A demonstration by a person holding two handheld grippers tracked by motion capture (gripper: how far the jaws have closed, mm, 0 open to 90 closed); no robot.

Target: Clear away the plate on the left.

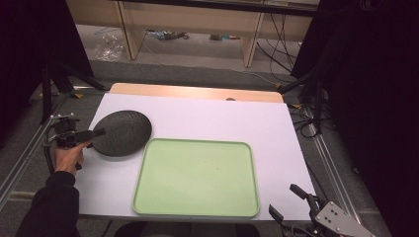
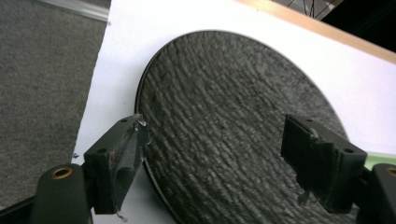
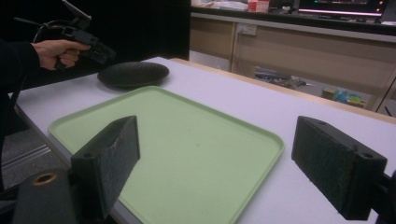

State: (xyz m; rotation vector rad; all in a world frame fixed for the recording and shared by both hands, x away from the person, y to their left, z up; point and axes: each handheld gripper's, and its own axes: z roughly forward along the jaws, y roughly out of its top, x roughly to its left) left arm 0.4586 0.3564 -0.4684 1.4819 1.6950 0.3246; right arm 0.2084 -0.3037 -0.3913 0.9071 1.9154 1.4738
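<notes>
I have the left gripper (image 1: pixel 96 132) at the near-left edge of the dark plate (image 1: pixel 121 133), its fingers (image 2: pixel 122 161) spread wide. In the left gripper view the plate's ribbed face fills the gap between them: one finger sits just at the rim, the other hangs over the plate farther in. I cannot tell whether either one touches it. The plate lies on the white worktop (image 1: pixel 207 118), just beside the far-left corner of the green tray (image 1: pixel 197 177). My right gripper (image 1: pixel 286 202) waits at the worktop's near-right corner, well apart from the plate, fingers (image 3: pixel 109 161) wide and holding nothing, with the tray (image 3: pixel 177 140) lying ahead of them.
</notes>
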